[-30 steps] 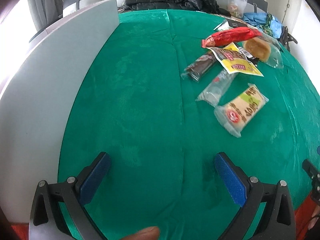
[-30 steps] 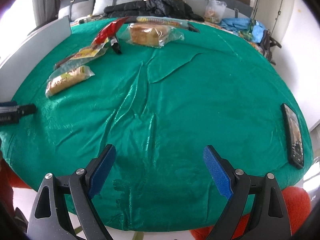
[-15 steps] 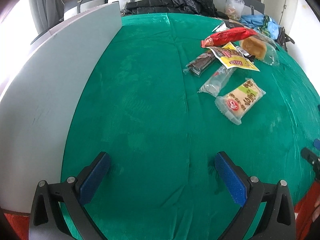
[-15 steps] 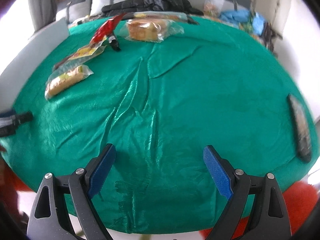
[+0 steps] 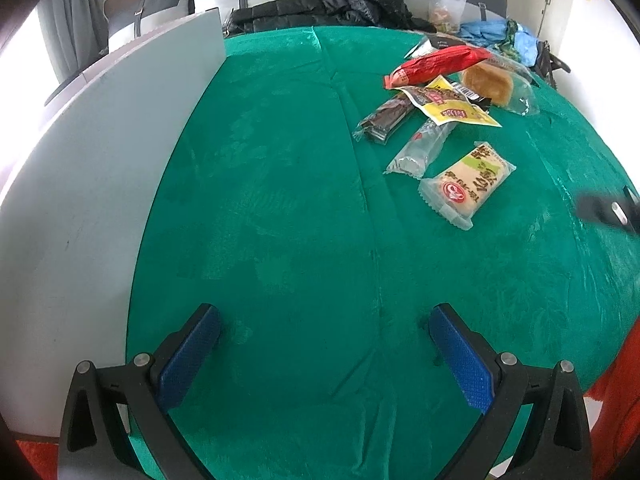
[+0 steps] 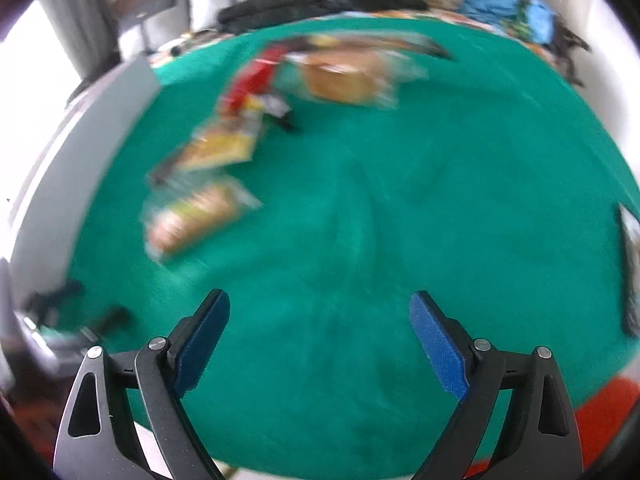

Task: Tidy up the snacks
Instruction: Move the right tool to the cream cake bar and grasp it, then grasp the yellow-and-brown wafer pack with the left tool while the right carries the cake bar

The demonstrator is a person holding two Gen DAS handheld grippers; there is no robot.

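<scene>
Green velvety cloth [image 5: 280, 208] over a round table, creased down the middle. A pale grey board [image 5: 100, 168] lies along the cloth's left edge.

Left gripper [image 5: 324, 344] low over the near cloth, blue pads spread wide, nothing between them. Right gripper [image 6: 320, 332] likewise gaping and empty; its view is smeared with blur.

Snacks lie clustered on the far right of the cloth as the left camera sees it: a beige cake packet [image 5: 468, 184] nearest, a clear wrapper [image 5: 420, 148] just beyond, a dark bar [image 5: 384, 118], a yellow packet [image 5: 460, 110] overlapping its neighbours, a red packet [image 5: 436, 65], and a bagged bun [image 5: 490, 84] furthest right.

A dark phone [image 6: 630, 272] sits at the cloth's right rim. Behind the table: grey seating piled with black clothing [image 5: 340, 4], blue fabric [image 5: 516, 38] to the right. Red-orange floor covering [image 6: 600, 412] below.
</scene>
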